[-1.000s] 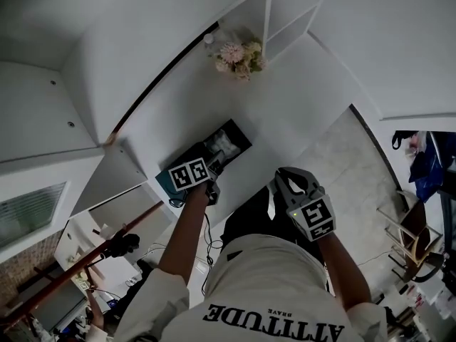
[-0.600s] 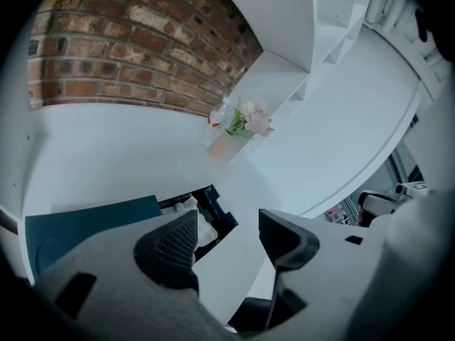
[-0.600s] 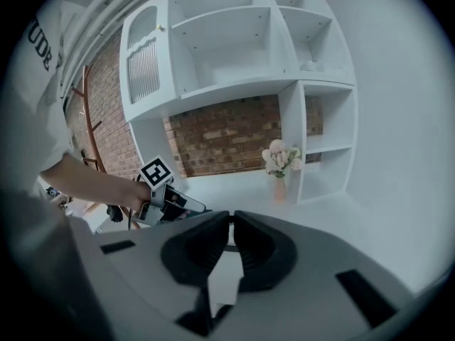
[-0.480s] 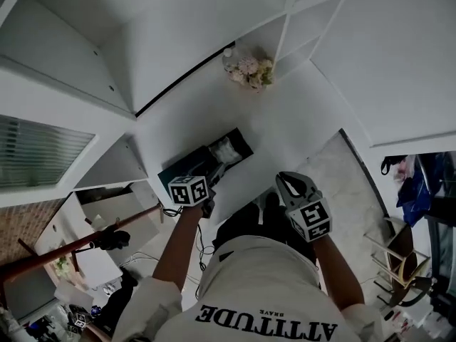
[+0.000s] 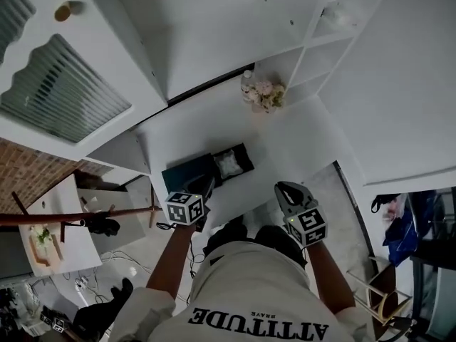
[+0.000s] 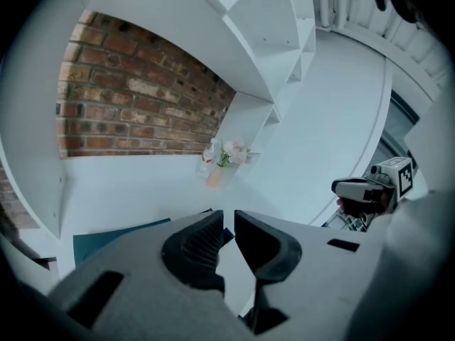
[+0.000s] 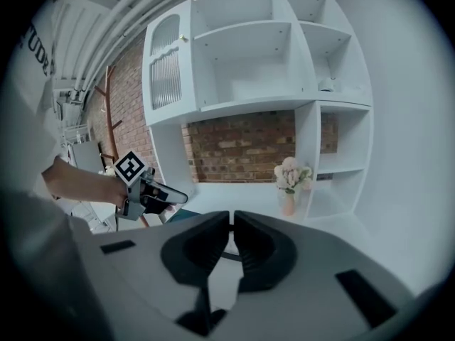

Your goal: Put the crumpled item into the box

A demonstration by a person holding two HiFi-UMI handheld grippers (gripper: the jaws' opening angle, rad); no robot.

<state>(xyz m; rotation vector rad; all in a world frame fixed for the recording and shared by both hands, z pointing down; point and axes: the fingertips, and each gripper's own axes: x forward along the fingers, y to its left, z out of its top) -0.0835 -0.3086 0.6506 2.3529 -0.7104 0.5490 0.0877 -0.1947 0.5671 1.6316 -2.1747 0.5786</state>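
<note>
In the head view, the crumpled item [image 5: 228, 164] is lying inside the dark box [image 5: 187, 175] on the white counter [image 5: 299, 141], towards the box's right end. The left gripper [image 5: 207, 188] is hovering at the box's near side, and the right gripper [image 5: 285, 191] is hanging farther right, apart from the box.

In the left gripper view, the jaws have just been closing. They are standing almost together with only a thin slit between them, gripping nothing.

In the right gripper view, that claw is likewise sitting nearly shut and empty, pointing towards the far flower vase [image 7: 288, 180].

The placing looks done. The next move, as I judge it, is only drawing both hands clear without knocking the box.
</note>
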